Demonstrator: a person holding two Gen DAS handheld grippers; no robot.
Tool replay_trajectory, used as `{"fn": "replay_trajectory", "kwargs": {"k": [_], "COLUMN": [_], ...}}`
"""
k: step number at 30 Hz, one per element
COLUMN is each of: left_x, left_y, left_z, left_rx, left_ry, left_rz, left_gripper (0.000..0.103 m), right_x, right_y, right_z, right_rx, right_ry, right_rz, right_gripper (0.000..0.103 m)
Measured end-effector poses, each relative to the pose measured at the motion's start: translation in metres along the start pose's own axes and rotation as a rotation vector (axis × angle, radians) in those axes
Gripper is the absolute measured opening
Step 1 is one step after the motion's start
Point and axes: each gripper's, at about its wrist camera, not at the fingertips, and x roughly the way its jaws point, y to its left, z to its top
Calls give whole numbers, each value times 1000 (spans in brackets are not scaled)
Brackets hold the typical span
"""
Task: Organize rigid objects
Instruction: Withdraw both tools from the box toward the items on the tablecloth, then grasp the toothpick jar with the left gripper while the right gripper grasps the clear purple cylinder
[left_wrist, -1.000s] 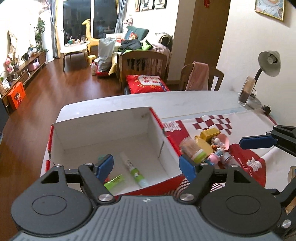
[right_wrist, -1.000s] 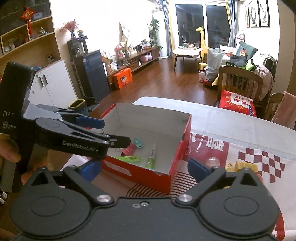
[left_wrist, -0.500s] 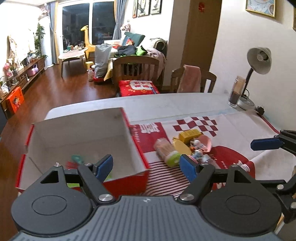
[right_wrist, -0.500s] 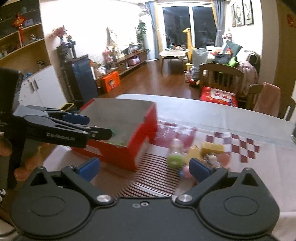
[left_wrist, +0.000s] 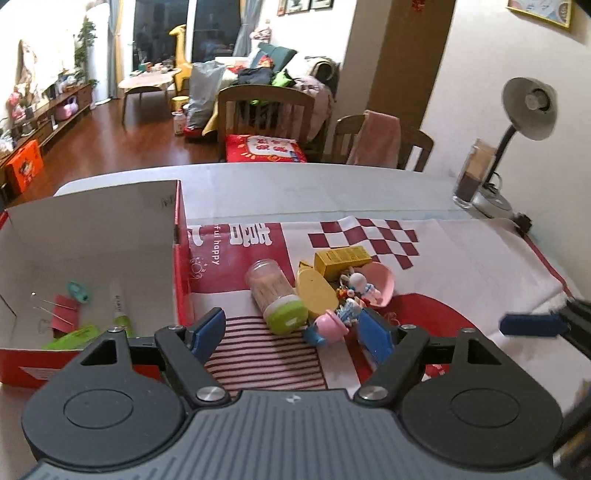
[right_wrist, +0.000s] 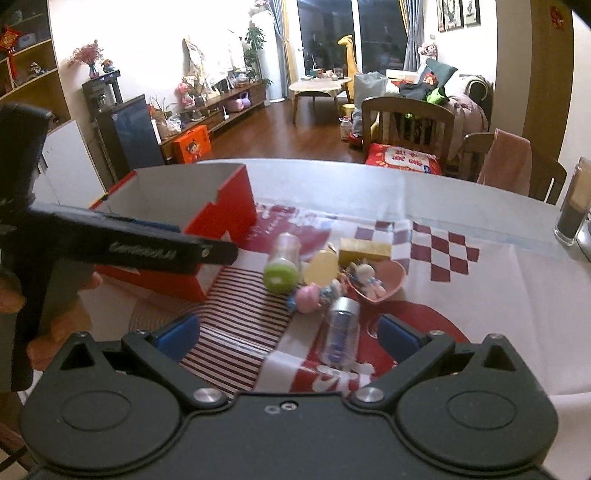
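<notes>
worktop (left_wrist: 332, 184): carried a red-and-white cloth (left_wrist: 461, 266), with a box at its left and a heap of small things near the middle.
box (left_wrist: 181, 258): red outside, white inside, open-topped; already held a tube, a clip and a few green and teal bits; sat just beside the heap, not touching it.
heap: lay on the cloth, packed tight; each piece touched a neighbour.
jar (left_wrist: 277, 295): clear with green cap, on its side, nearest the box, cap toward the camera; judged likely to roll if nudged.
yellow carton (left_wrist: 341, 258): at the far edge of the heap, half behind the yellow lid (left_wrist: 316, 291).
pink shell (left_wrist: 380, 280): cupped a small white figure (left_wrist: 364, 286); could have tipped and spilled it under a sideways knock.
vial (right_wrist: 341, 332): clear with silver cap, on its side, closest to the right gripper; smooth and round, judged apt to squirt out of a pinch.
pink toy (left_wrist: 328, 326): just ahead of the left fingers, touching the jar's cap.
left gripper (left_wrist: 291, 334): fingers apart, clamped on nothing, aimed down at the near edge of the heap.
right gripper (right_wrist: 288, 336): fingers apart, empty, vial lying between their line and the heap.
risk: crowding meant one finger could have pushed a neighbour, scattering pieces or sending the jar toward the worktop edge; two grippers close together might have collided.
</notes>
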Motion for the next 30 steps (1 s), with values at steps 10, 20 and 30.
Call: {"fn": "replay_trajectory", "kwargs": {"k": [10, 20, 30], "left_x": [53, 100, 135], "left_y": [-13, -12, -5], "left_z": [14, 29, 29], "left_rx": [-101, -143, -154], "left_ry": [45, 94, 153], "left_rz": [81, 165, 231], "left_gripper": [79, 79, 79], "right_x": [22, 48, 79], "right_y": [-27, -36, -41], "right_z": [-7, -5, -3], "right_rx": [1, -9, -20], "right_ry": [44, 65, 118], "right_rz": [5, 5, -14], "right_gripper": [102, 98, 90]}}
